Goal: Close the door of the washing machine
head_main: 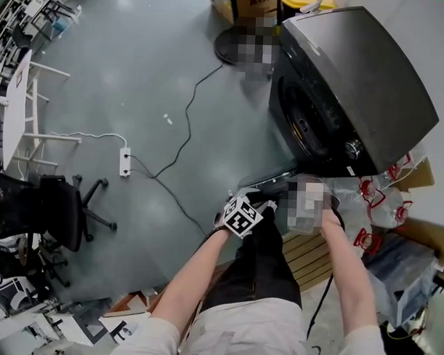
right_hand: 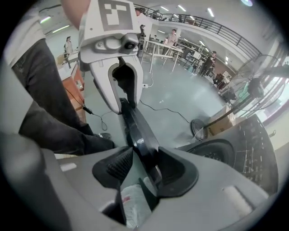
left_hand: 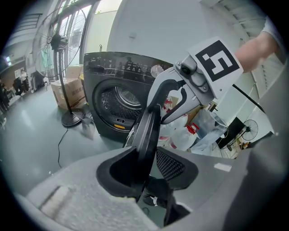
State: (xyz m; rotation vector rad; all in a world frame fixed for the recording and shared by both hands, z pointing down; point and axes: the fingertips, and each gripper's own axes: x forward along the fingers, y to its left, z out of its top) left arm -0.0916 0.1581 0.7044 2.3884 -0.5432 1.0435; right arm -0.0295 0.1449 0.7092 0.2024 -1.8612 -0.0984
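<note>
washing machine door (left_hand: 146, 131), round and dark with a glossy black rim, stands swung open, well away from the drum opening of the black front-loading washing machine (head_main: 356, 76). its rim runs edge-on between the jaws of both grippers.

the left gripper (left_hand: 151, 169) points forward and down at the end of a bare left forearm (head_main: 197, 274) stretched out from the body. its jaws stand apart astride the rim: the rim lies against the left-hand pad, while the ribbed right-hand pad (left_hand: 169, 164) shows a gap. the machine's drum sits beyond this gripper, ahead and a little to its left.

the right gripper (right_hand: 140, 173) points more steeply down, its bare right forearm (head_main: 346, 265) reaching forward alongside. its jaws are likewise apart, the rim resting toward the right-hand pad and clear of the ribbed left-hand pad (right_hand: 119, 164). the machine lies off to this gripper's right.

the two grippers face each other along the same rim, near one another.
</note>
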